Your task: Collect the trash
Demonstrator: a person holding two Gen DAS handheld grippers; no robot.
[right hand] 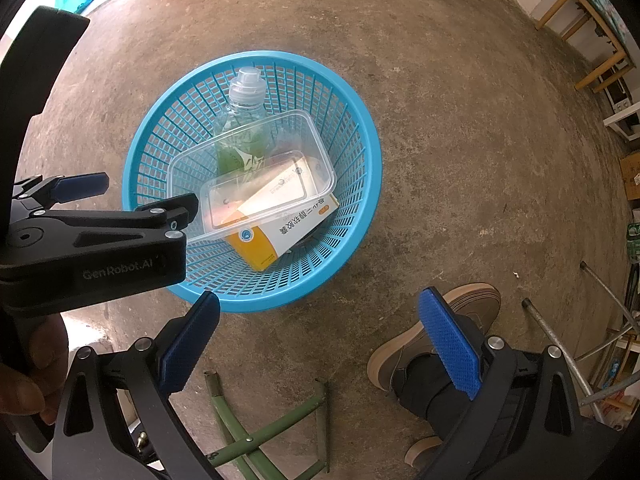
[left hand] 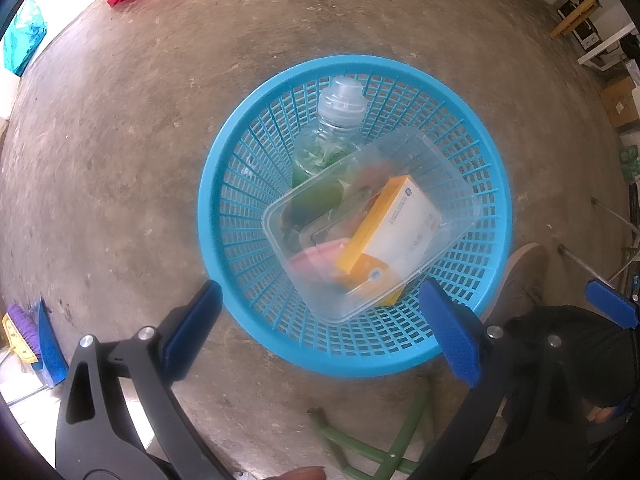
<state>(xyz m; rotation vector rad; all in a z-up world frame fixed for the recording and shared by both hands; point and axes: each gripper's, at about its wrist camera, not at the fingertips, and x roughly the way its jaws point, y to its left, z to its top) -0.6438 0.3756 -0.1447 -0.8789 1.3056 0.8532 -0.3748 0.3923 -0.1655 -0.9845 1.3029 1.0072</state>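
since the bottle [left hand: 334, 136], clear tub [left hand: 372, 224] and orange box [left hand: 394, 230] already lie piled in the blue basket [left hand: 224, 168] on the floor, both the left claw [left hand: 320, 328] and right claw [right hand: 320, 340] hang wide and empty above its near rim, likely done dropping.

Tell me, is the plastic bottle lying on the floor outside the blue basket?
No. The plastic bottle lies inside the blue basket, its lower part under the clear plastic container that is also in the basket.
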